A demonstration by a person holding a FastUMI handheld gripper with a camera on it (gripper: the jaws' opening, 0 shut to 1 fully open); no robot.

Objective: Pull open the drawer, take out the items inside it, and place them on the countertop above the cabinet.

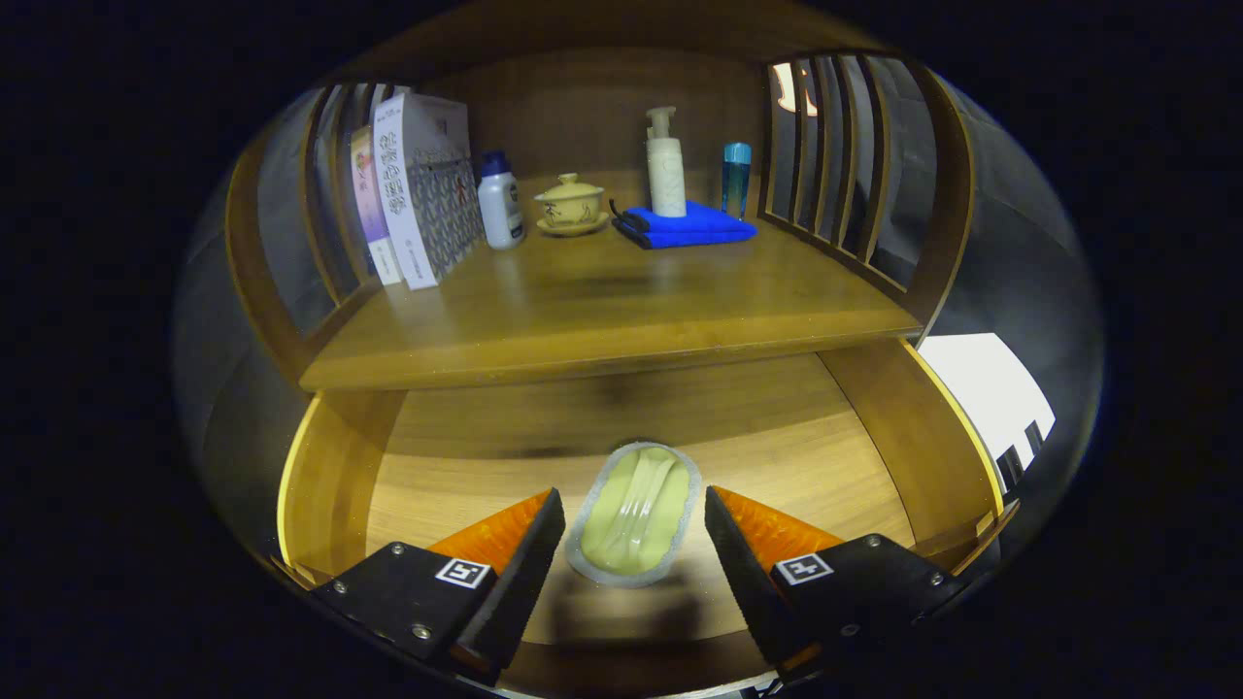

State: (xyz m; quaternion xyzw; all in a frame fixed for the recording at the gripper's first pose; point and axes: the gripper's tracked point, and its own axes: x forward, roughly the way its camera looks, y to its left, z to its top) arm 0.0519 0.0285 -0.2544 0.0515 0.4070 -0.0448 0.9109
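Jaws [635, 544] spread apart inside the open drawer [879, 427], flanking a pale oval packet [633, 515] that lies flat on the drawer floor, neither finger touching it. On the counter [602, 311] above: boxes [422, 189], white bottle [500, 201], lidded cup [570, 204], pump bottle [666, 165] on a blue cloth [694, 228].
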